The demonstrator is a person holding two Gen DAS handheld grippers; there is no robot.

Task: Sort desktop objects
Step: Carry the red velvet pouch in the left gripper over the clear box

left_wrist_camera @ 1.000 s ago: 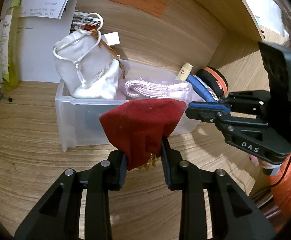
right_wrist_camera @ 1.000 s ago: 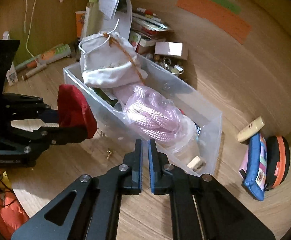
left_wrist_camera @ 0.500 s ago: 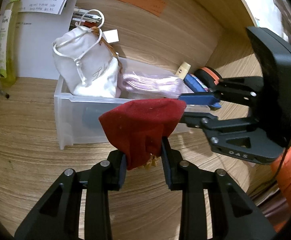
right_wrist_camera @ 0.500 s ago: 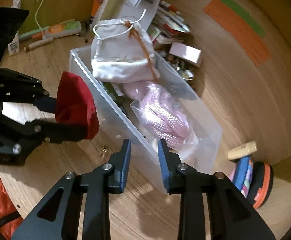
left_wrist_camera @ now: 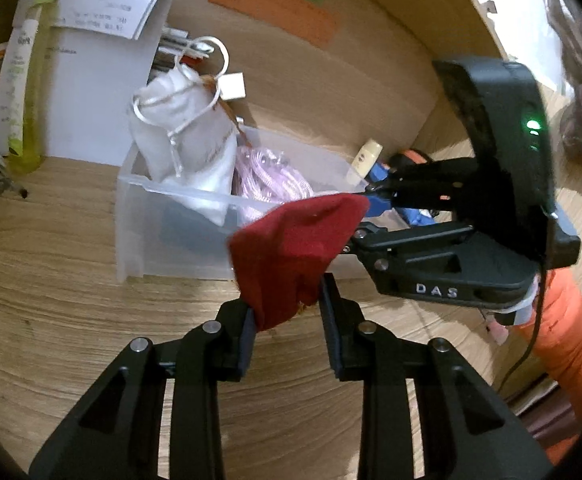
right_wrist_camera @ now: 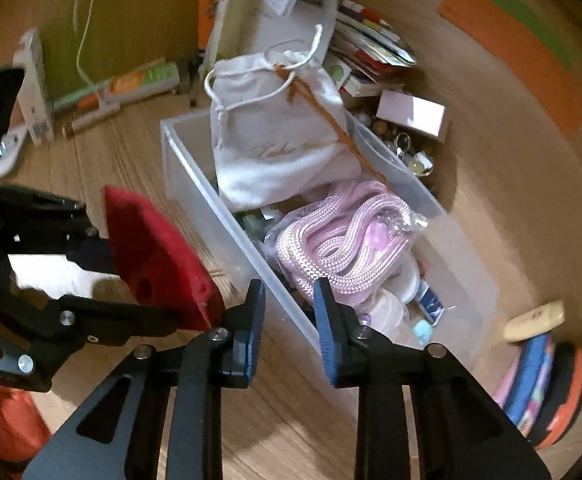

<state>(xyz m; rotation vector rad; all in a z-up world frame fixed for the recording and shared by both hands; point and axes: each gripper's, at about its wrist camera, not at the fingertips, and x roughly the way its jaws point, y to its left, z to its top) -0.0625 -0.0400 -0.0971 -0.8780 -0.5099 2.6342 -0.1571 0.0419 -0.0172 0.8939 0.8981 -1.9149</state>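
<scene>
Since a second ago the right gripper (left_wrist_camera: 361,222) has swung in from the side, and its jaws, shut then, now stand parted and are closing again, with one blue-padded finger above and one below the far corner of the dark red velvet pouch (left_wrist_camera: 291,256); whether the pads press the cloth cannot be told from the left wrist view.

From the left wrist view, the left gripper (left_wrist_camera: 287,312) holds the red pouch by its lower end, the black pads pinched on the fabric, and the pouch hangs above the wooden desk (left_wrist_camera: 71,320) just in front of the clear plastic storage box (left_wrist_camera: 159,236). A white drawstring cloth bag (left_wrist_camera: 187,152) stands upright at the box's left end, with a coil of pink braided cord in a clear wrapper (left_wrist_camera: 267,180) beside it. An orange sleeve (left_wrist_camera: 563,332) shows below the right gripper.

From the right wrist view, the right gripper (right_wrist_camera: 289,308) has its blue-padded fingers either side of the box's near wall (right_wrist_camera: 227,224), with nothing visibly pinched between them. The red pouch (right_wrist_camera: 155,256) sits to the left, carried by the left gripper (right_wrist_camera: 103,268), just beside the right gripper's left finger (right_wrist_camera: 251,320). Inside the box lie the white bag (right_wrist_camera: 279,140) and the pink cord (right_wrist_camera: 339,240). A blue and orange pencil case (right_wrist_camera: 547,392) lies on the desk at the right, well apart from the box.
</scene>
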